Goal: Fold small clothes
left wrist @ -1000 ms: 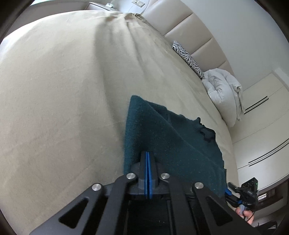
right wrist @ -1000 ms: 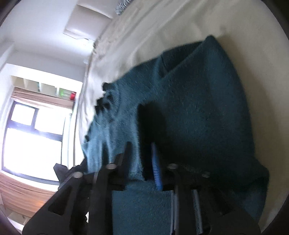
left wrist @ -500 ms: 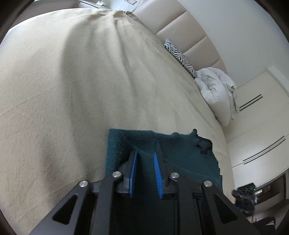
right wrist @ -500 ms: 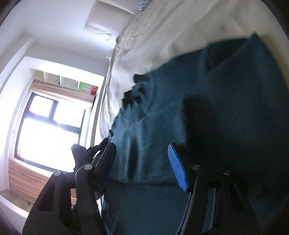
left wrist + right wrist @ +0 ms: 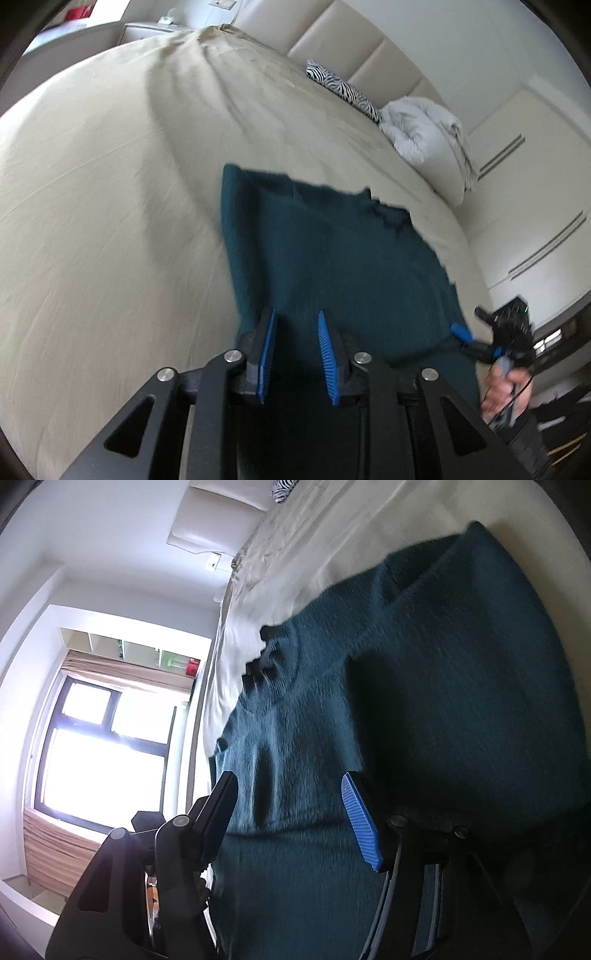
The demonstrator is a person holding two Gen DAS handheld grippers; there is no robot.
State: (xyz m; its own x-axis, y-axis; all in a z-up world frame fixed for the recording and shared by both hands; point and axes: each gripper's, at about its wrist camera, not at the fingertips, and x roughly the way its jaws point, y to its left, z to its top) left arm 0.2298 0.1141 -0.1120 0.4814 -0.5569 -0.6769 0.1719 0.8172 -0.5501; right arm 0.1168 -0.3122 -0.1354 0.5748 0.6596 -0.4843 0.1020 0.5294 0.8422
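A dark teal knitted garment lies folded on the beige bed. My left gripper is open just above its near edge and holds nothing. The right gripper shows in the left wrist view at the garment's right edge, with a hand on it. In the right wrist view the garment fills the frame. My right gripper is open wide over it and holds nothing.
A zebra-striped pillow and a bunched white duvet lie at the far side by the padded headboard. White wardrobe doors stand on the right. A bright window is left in the right wrist view.
Both grippers were shut on the garment a second ago. They have opened and let it go, and the left one has drawn back slightly from the cloth.
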